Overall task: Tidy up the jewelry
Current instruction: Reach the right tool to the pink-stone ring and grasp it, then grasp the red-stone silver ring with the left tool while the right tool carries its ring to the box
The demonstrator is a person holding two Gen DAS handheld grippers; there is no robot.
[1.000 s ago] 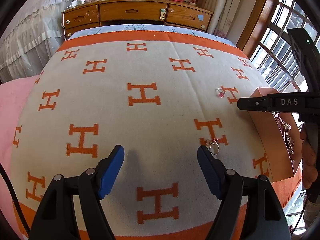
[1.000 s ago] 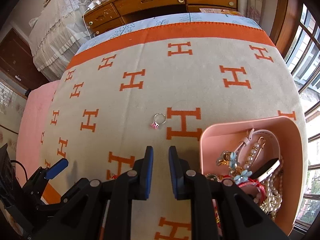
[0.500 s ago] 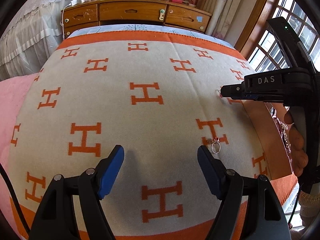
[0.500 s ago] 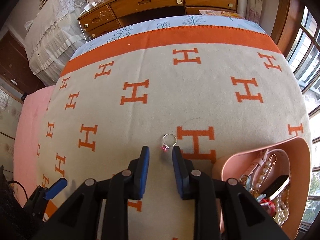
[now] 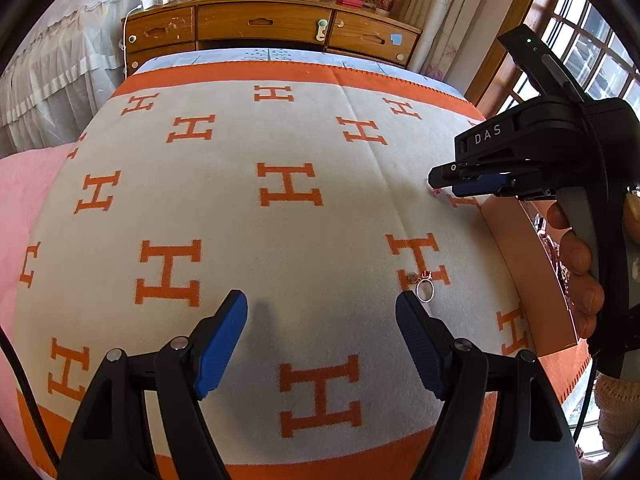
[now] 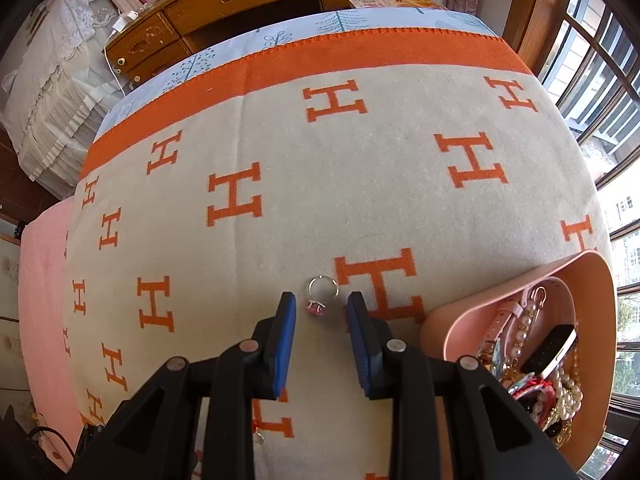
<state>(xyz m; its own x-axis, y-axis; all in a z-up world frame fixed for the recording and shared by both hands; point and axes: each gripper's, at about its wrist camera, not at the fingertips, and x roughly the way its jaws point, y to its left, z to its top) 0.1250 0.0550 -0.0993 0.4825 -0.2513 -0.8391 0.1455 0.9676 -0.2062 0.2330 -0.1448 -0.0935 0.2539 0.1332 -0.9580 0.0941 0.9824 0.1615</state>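
Hovering with its jaws just spread, the right claw is set astride the pink-stoned ring lying flat on the blanket, where soft fabric could be pinched instead; the left claw is held wide and empty, the pink tray standing close beside.

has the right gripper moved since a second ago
Yes. The right gripper has moved away from the pink jewelry box, toward the pink-stone ring, which lies untouched between its fingers; they have just been opening.

Blanket with rings, tray
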